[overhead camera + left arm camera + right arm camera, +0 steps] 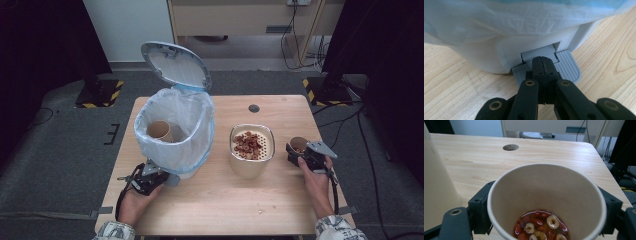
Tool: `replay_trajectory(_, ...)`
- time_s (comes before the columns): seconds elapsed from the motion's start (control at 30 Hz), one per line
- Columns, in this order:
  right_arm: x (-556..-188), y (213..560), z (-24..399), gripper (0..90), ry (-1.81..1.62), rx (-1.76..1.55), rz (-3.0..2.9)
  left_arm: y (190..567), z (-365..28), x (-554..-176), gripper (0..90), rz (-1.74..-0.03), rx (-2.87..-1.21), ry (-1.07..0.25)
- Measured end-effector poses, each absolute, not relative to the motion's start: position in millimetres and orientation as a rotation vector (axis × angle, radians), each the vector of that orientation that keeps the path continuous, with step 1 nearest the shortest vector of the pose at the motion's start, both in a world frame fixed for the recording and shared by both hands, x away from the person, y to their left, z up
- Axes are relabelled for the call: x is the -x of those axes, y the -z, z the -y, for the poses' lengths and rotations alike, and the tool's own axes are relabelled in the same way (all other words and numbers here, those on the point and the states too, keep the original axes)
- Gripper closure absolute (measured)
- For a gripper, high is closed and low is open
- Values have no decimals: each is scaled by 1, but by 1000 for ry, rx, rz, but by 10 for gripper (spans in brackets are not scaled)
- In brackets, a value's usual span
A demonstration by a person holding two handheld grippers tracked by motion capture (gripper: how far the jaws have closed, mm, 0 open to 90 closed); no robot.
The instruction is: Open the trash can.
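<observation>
The left gripper (543, 65), jaws pressed together, held down the bin's pedal (564, 67) at 7 o'clock. The right gripper (303, 150) clasped a paper cup (544, 202) at 3 o'clock, apparently holding liquid. Slipping off the pedal could drop the lid (175, 65); tilting could spill.

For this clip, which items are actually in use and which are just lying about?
In use: left gripper pressing the bin pedal; lidded bin, open; right gripper holding paper cup; strainer pot.

Lying about: crumb on table; floor cables.
</observation>
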State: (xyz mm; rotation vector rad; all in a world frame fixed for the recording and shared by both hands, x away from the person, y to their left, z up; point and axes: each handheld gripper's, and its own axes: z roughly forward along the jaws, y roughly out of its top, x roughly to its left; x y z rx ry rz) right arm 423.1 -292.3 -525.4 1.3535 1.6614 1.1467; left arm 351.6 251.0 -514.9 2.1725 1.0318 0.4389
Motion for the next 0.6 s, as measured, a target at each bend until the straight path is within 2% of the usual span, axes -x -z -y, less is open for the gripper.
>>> replay_trajectory(0.23,-424,525,296,259,-1196,-1357,-1687,515,-251,-352,900,-1030,-2174,-440)
replay_trajectory(0.27,-424,525,296,288,-1198,-1354,-1689,515,-251,-352,900,-1031,-2172,-440)
replay_trajectory(0.6,-423,522,296,298,-1210,-1308,-1701,515,-251,-352,900,-1031,-2173,-440)
